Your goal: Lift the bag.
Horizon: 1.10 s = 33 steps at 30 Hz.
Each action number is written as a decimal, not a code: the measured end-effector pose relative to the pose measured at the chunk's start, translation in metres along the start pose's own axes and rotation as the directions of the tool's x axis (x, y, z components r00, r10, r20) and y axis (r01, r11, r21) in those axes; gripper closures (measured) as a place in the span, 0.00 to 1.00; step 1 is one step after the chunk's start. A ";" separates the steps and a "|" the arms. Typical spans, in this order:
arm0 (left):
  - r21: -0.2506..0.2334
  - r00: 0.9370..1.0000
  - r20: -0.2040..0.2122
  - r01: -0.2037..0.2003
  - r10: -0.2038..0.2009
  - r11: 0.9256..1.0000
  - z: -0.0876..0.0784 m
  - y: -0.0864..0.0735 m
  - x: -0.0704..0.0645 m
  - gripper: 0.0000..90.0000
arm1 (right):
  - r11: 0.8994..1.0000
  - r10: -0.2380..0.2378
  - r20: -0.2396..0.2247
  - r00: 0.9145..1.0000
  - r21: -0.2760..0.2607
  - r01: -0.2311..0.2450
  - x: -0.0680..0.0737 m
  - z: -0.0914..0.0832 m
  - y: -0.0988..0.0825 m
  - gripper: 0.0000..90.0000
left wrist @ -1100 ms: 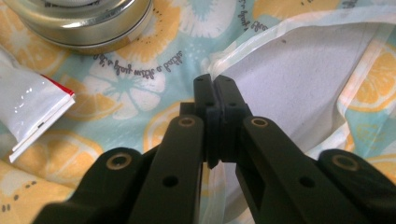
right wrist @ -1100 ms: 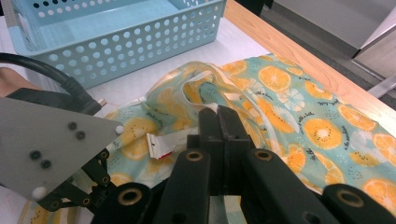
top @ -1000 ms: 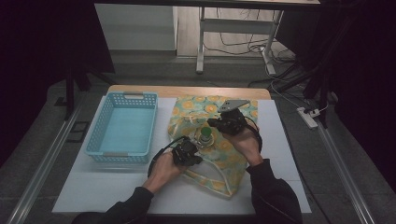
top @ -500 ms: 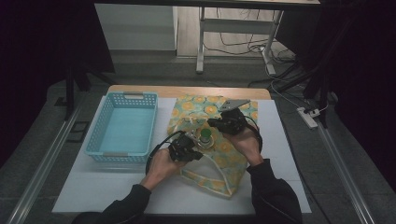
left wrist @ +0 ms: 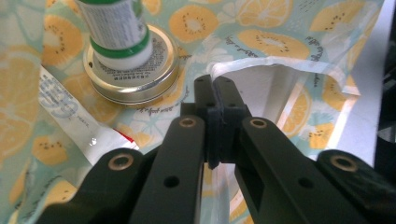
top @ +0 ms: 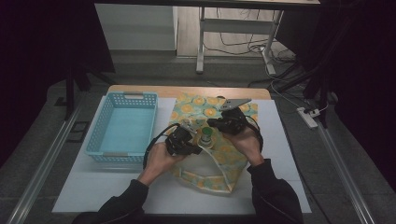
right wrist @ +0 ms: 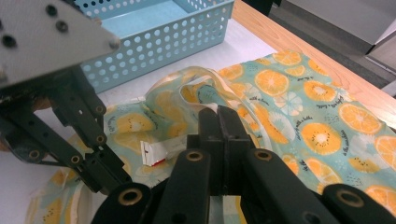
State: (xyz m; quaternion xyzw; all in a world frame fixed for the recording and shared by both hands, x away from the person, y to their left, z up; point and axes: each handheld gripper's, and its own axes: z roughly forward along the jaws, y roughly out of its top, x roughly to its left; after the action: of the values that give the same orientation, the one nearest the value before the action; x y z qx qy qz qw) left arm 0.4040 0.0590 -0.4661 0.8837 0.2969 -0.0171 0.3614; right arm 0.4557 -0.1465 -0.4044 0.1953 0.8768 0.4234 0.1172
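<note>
A cloth bag (top: 224, 154) with an orange-slice print lies on the white table. In the high view my left gripper (top: 189, 131) and right gripper (top: 213, 123) sit close together over its middle. In the left gripper view my left gripper (left wrist: 215, 85) is shut on the bag's white hem (left wrist: 261, 63). My right gripper (right wrist: 218, 113) is shut on another stretch of the bag's edge (right wrist: 205, 74). A green-banded bottle (left wrist: 119, 28) stands on a round metal tin (left wrist: 140, 77) on the fabric. A flat white tube (left wrist: 70, 109) lies beside them.
A light blue plastic basket (top: 100, 126) stands to the left of the bag, with nothing in it. The wooden table edge (top: 140, 88) runs along the far side. White tabletop (top: 116, 186) spreads in front of the basket. Table legs and cables stand on the floor beyond.
My left gripper has shifted slightly away from the person, drawing the bag's hem with it. The right gripper has stayed almost still.
</note>
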 end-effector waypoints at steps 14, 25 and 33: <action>-0.008 1.000 0.023 -0.003 0.003 1.000 -0.027 0.019 0.002 1.00 | 1.000 0.002 -0.025 1.000 -0.011 -0.002 0.002 -0.010 0.007 1.00; -0.014 1.000 0.022 -0.010 0.010 1.000 -0.052 0.036 0.008 1.00 | 1.000 -0.009 -0.042 0.999 0.002 0.009 0.003 -0.017 0.023 1.00; -0.036 1.000 0.023 -0.004 0.005 0.999 -0.071 0.044 0.013 1.00 | 1.000 0.003 -0.048 0.999 -0.005 -0.003 -0.004 -0.024 0.031 1.00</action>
State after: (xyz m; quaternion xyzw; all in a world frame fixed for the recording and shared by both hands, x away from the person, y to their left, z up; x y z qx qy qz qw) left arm 0.4254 0.0864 -0.3892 0.8774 0.2912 -0.0211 0.3807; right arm 0.4575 -0.1474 -0.3651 0.1862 0.8781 0.4302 0.0959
